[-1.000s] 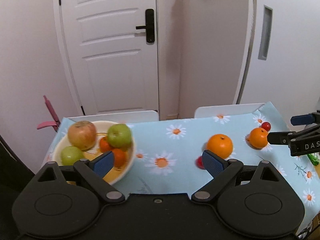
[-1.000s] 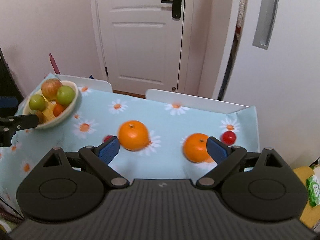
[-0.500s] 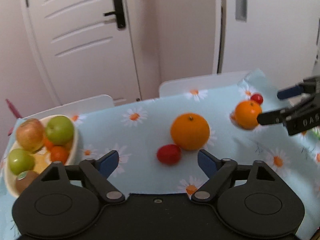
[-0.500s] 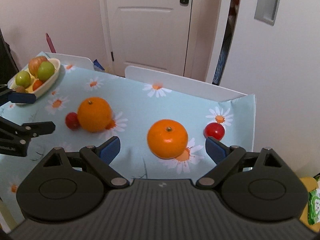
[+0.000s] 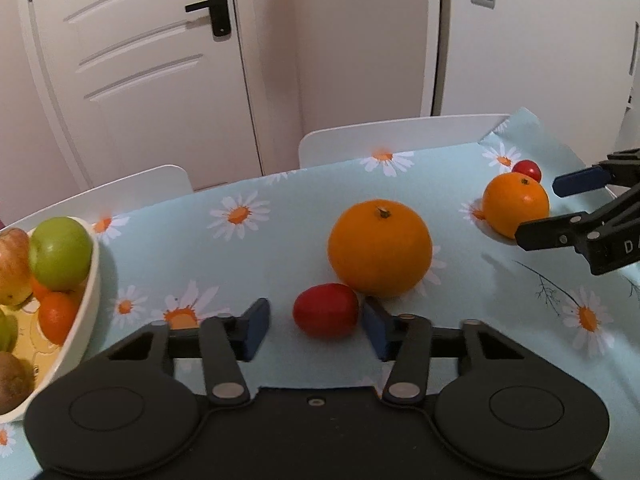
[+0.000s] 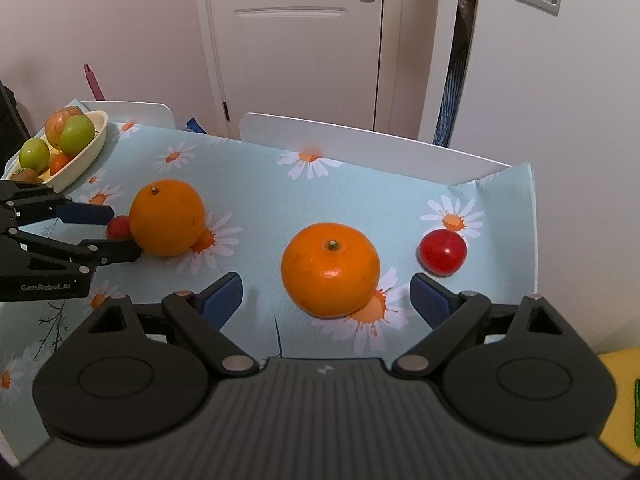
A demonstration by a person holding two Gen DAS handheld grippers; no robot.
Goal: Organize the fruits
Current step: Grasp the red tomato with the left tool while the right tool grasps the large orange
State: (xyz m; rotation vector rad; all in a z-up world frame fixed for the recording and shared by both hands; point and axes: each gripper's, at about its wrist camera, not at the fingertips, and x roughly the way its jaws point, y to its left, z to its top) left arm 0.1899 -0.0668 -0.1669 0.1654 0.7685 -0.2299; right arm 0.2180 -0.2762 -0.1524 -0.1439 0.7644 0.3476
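Low over the daisy-print tablecloth (image 5: pixel 280 216), the left gripper (image 5: pixel 314 326) has its jaws wide apart around a small tomato (image 5: pixel 326 316); the right blue pad (image 5: pixel 376 332) is just beside the tomato and the left pad stands off from it, so nothing is gripped. Touching the tomato's far side sits a large orange (image 5: pixel 380 248), about midway along the cloth. Toward the right edge, the right gripper (image 6: pixel 326 294) is also spread wide, its pads on either side of a second orange (image 6: pixel 330 270) without touching it. A second tomato (image 6: pixel 443 250) lies just beyond that orange, near the far right corner, beside a daisy. At the far left corner stands a cream bowl (image 6: pixel 90 144) holding a red-yellow apple (image 6: pixel 60 120), two green apples (image 6: pixel 76 132), small orange fruits (image 5: pixel 56 316) and a brown kiwi (image 5: pixel 14 376) at its near end. Two white chair backs (image 6: pixel 360 148) stand against the far edge, with a white door (image 6: pixel 296 40) behind them
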